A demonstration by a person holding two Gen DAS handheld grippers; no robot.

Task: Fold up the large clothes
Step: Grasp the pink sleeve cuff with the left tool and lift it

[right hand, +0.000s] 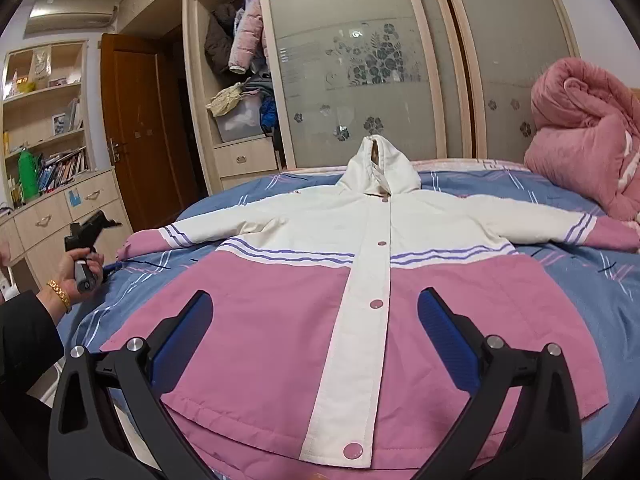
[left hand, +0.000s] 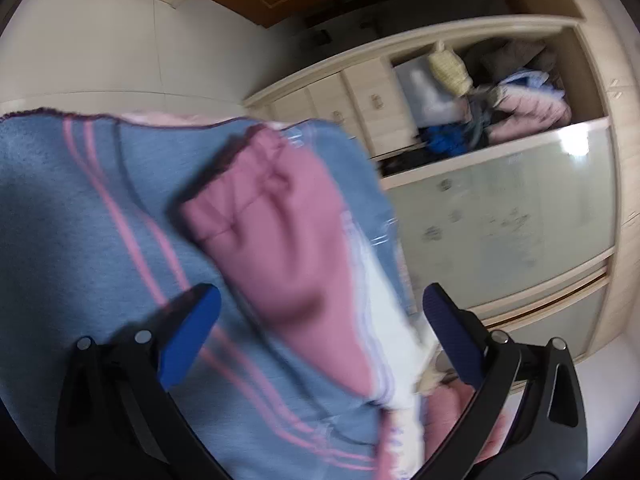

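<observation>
Soft, even indoor light; left wrist view smeared by motion blur, right wrist view sharp; both bend at fisheye edges.

A rolled pink quilt (right hand: 588, 136) sits at the bed's far right corner; brown door (right hand: 136, 128) ajar; bookshelf (right hand: 44, 120) beyond the left edge

Smooth matt cloth jacket (right hand: 280, 320), perhaps quilted; woven cotton-like bedsheet (right hand: 592, 292); frosted glass wardrobe doors (right hand: 352, 80).
</observation>
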